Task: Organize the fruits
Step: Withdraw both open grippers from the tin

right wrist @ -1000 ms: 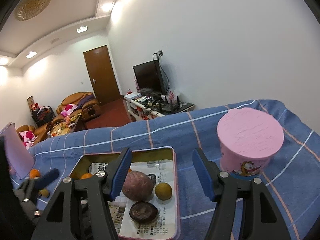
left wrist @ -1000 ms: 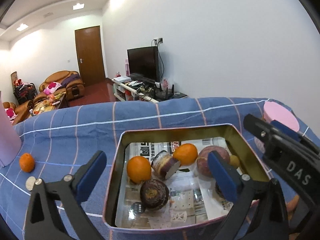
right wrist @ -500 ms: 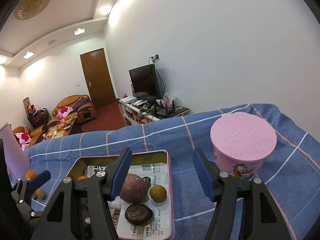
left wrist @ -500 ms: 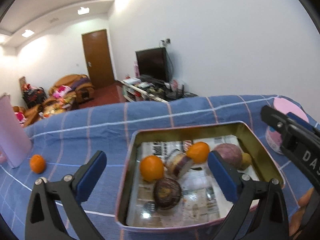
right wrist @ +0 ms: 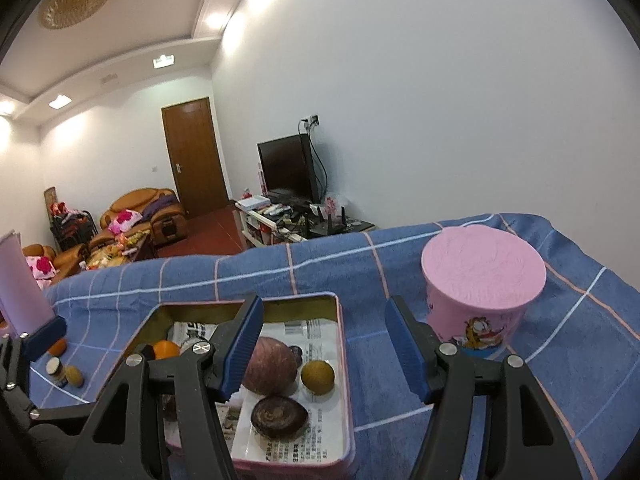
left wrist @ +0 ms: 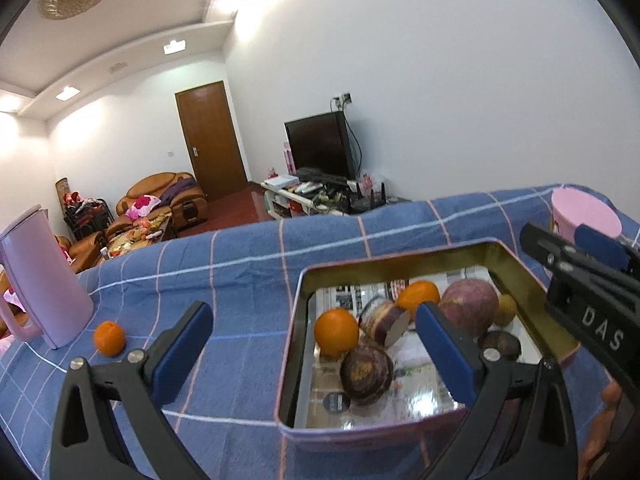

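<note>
Resting on newspaper inside the tin (left wrist: 516, 264), the fruits form one loose cluster: two oranges (left wrist: 336, 332), a large purple fruit (left wrist: 472, 308), a cut purple piece (left wrist: 384, 320), a dark halved fruit (left wrist: 366, 372) and a small yellow-green fruit (left wrist: 506, 309). The tin sits on the blue checked cloth (left wrist: 240, 272); its long axis runs away from the cameras toward the far edge of the table.

The left wrist view alone shows a lone orange (left wrist: 109, 338) on the cloth just beside the pink jug (left wrist: 44, 276), well apart from the tin. The right wrist view alone shows a small jar (right wrist: 56, 368) touching another yellow-green fruit (right wrist: 74, 375) on the cloth left of the tin; what the jar contains is too small to tell. The pink tub (right wrist: 482, 284) stands upright to the right of the tin, fully visible only in the right wrist view.

The left gripper (left wrist: 312, 352) hovers with its jaws wide apart, straddling the tin's near left wall, nothing between the pads. The right gripper (right wrist: 324, 344) hovers over the tin's right wall, jaws apart and empty.
</note>
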Demonstrator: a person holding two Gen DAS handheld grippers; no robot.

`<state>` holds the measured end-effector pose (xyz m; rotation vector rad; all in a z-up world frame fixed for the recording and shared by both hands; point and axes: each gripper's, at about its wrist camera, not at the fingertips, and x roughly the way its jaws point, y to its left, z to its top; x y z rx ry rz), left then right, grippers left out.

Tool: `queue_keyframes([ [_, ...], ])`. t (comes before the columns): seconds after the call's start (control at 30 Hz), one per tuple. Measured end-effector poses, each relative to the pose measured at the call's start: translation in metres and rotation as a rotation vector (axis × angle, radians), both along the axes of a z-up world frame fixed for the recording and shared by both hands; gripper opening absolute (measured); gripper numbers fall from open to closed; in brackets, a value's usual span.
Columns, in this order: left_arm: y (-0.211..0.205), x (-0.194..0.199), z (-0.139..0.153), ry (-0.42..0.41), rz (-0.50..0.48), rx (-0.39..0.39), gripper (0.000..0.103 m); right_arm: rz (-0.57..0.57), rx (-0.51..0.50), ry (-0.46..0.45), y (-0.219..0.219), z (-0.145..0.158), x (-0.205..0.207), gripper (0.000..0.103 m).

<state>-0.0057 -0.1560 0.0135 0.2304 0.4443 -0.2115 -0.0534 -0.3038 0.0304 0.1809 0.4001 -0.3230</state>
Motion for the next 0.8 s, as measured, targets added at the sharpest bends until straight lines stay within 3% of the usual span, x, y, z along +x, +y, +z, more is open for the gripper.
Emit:
queue_keyframes([
  [0.23,0.012,-0.005,-0.005,0.076,-0.029,0.012,0.103,-0.024,0.035,0.025,0.000,-0.003,-0.005,0.065],
  [0.47,0.033,-0.012,-0.008,0.098,-0.035,0.012,0.103,-0.046,0.050,0.033,0.013,-0.004,-0.016,0.065],
  [0.8,0.069,-0.010,-0.011,0.127,-0.032,0.042,0.103,0.024,0.003,0.052,0.063,-0.003,-0.015,0.065],
])
